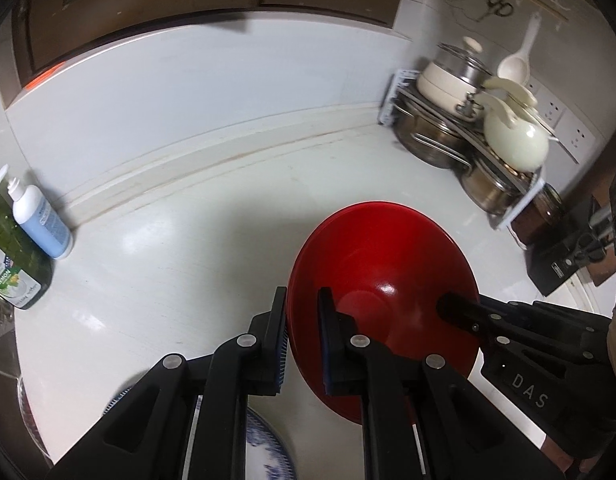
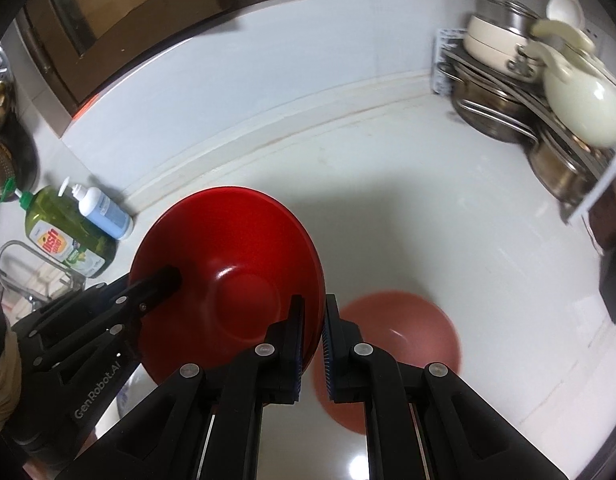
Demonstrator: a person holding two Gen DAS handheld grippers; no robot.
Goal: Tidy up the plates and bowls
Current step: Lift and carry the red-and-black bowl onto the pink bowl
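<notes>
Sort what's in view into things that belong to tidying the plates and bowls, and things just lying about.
Part of the job:
red bowl, held at its rim by both grippers
pink bowl on the counter
blue-patterned plate

Just lying about:
green dish soap bottle
white pump bottle
rack of pots
scissors on the wall

Glossy red bowl (image 1: 381,276) tilted above the white counter (image 1: 188,272) (rim clamped both sides).
</notes>
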